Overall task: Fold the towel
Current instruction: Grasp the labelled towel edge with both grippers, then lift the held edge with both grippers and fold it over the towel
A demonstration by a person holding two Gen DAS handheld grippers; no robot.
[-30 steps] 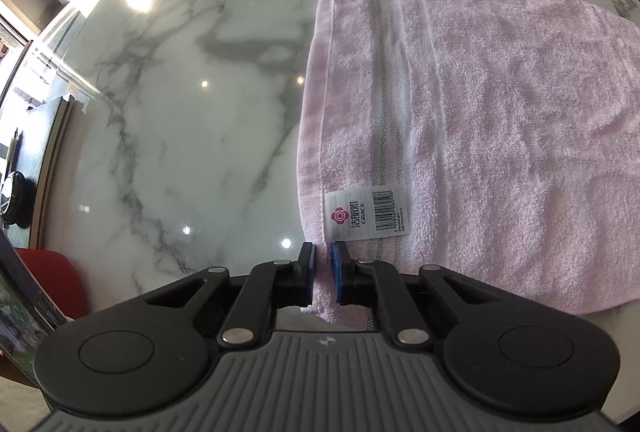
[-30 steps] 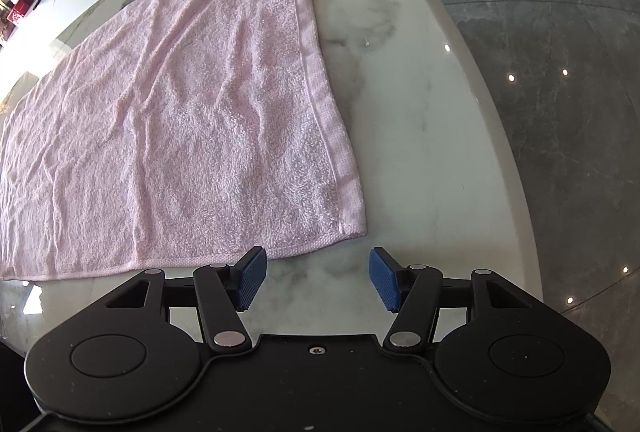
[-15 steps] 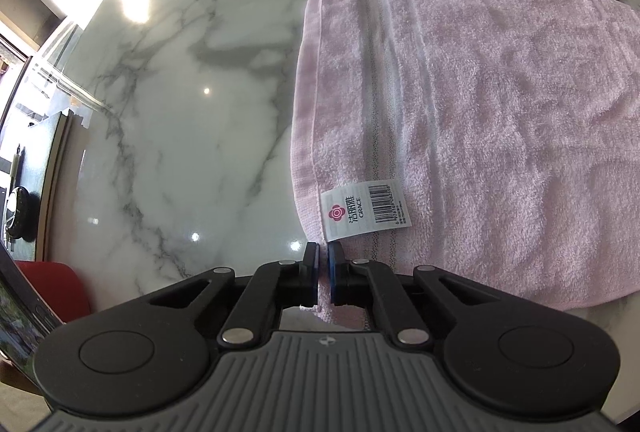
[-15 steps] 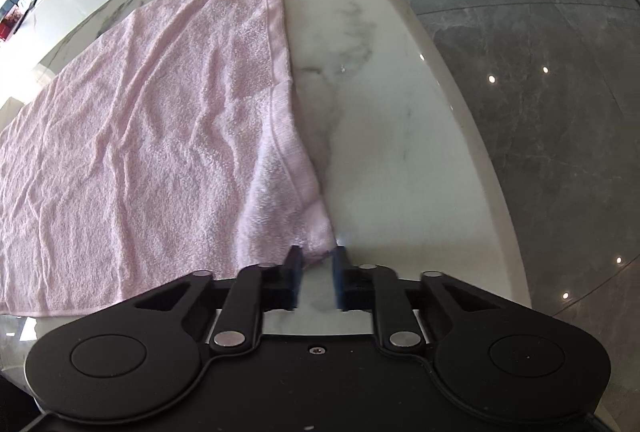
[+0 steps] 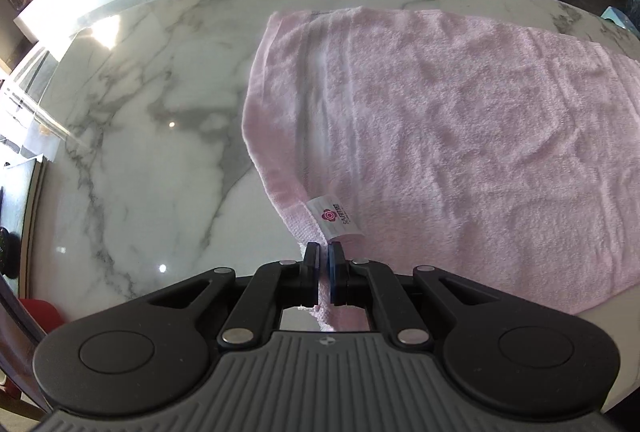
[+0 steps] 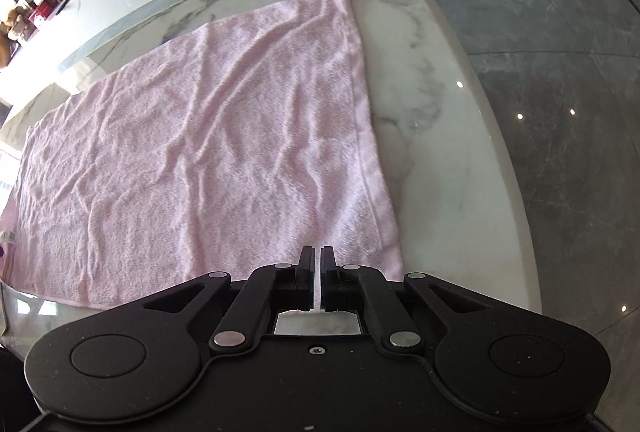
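The right gripper, spread wide a second ago, is now pinching the pink towel at its near right corner; the left gripper is still pinching the near left corner beside the label. Both corners are lifting off the marble table, starting the fold.

Bare marble table left of the pink towel, open strip along its right edge.

towel: pink terry cloth, nubby | table: glossy veined marble
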